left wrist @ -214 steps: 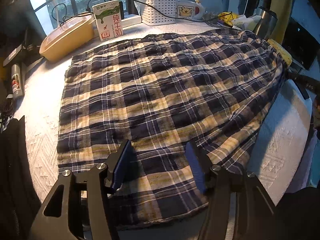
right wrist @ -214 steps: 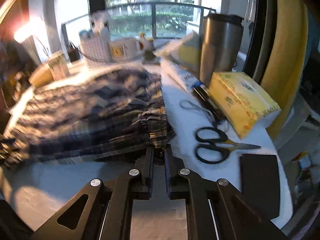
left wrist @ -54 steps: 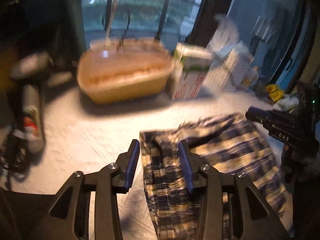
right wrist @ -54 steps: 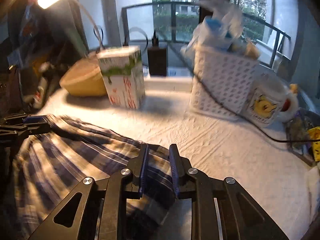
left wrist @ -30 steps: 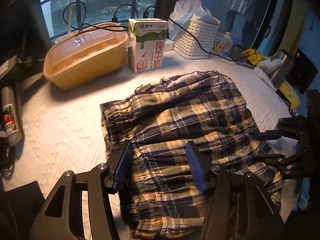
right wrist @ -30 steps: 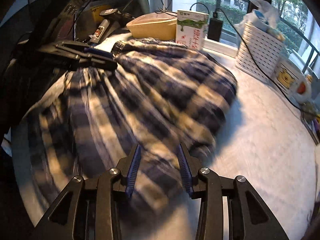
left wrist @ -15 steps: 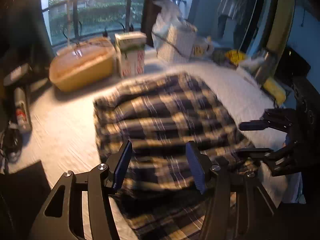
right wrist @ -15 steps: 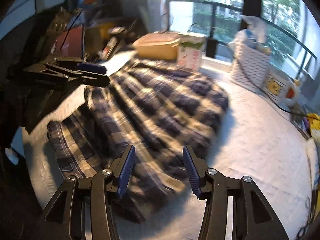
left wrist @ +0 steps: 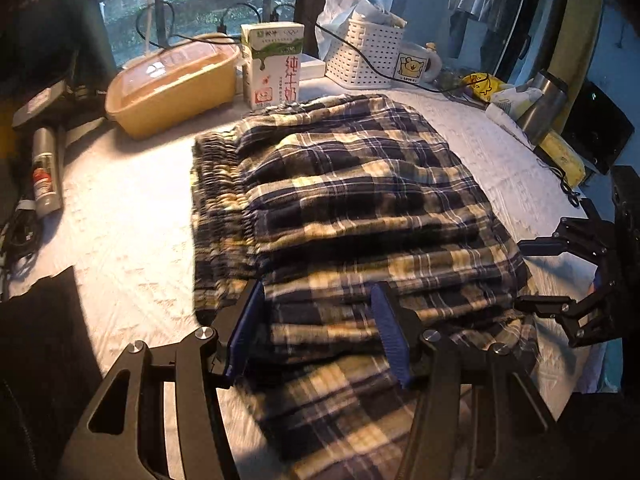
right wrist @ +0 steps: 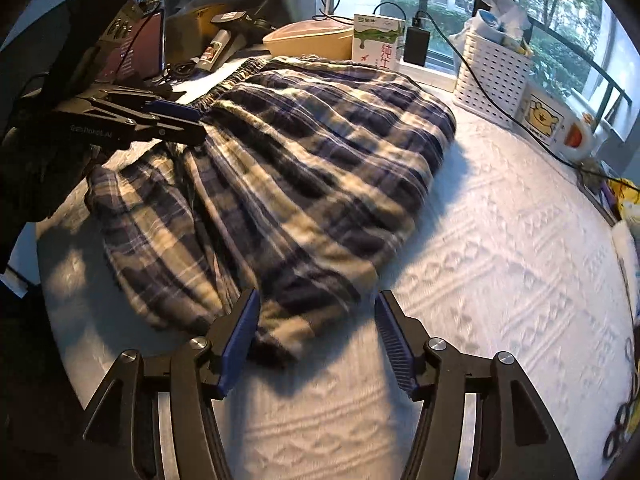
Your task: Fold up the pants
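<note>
Folded plaid pants (left wrist: 352, 208) lie on the white cloth (right wrist: 500, 240); left gripper (left wrist: 318, 332) hovers above them, jaws apart and empty; right gripper (right wrist: 316, 340) at their edge is opening, empty.

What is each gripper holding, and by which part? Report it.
Nothing is held. The left gripper stands open over the plaid pants; the right gripper is opening, its pads clear of the cloth.
</note>
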The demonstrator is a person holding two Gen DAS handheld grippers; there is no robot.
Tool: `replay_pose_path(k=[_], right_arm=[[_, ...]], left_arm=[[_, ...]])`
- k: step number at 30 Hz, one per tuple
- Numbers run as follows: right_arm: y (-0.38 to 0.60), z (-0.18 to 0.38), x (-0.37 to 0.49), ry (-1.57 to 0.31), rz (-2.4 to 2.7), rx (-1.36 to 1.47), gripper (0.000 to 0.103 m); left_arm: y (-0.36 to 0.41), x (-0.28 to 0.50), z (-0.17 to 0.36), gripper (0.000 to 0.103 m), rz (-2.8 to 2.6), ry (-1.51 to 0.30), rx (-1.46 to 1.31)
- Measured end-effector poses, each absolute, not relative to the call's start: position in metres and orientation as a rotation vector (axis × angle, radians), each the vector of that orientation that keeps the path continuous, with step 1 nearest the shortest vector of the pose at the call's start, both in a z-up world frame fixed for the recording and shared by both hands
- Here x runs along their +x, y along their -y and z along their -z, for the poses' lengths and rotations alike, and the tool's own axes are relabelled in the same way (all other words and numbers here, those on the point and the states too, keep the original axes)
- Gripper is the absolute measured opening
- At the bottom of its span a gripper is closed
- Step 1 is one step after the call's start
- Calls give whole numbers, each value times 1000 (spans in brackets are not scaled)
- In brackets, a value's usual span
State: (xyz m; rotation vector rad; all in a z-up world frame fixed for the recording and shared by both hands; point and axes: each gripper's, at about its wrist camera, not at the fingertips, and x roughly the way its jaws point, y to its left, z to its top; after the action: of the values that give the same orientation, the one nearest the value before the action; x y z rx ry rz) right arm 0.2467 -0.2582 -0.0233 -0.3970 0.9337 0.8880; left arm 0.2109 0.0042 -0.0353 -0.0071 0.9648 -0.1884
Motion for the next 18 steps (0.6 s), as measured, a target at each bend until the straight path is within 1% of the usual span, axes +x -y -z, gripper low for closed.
replay_pose_path(k=[4,8,13,18], right_arm=[[270,17,250,-978,-888,-337,62],[283,-1,257,-936,-866,-294,62],[285,-20,280,-872,-810,-253,62],[271,-22,315,-852,-746,-180,62]], left_arm=[[-14,197,20,56,157,-939,-2],[-29,199,7,56,121,-907,-13],[-40,229,-3,57,116,-854,-33],[-37,271,3,57,124,-867,-8]])
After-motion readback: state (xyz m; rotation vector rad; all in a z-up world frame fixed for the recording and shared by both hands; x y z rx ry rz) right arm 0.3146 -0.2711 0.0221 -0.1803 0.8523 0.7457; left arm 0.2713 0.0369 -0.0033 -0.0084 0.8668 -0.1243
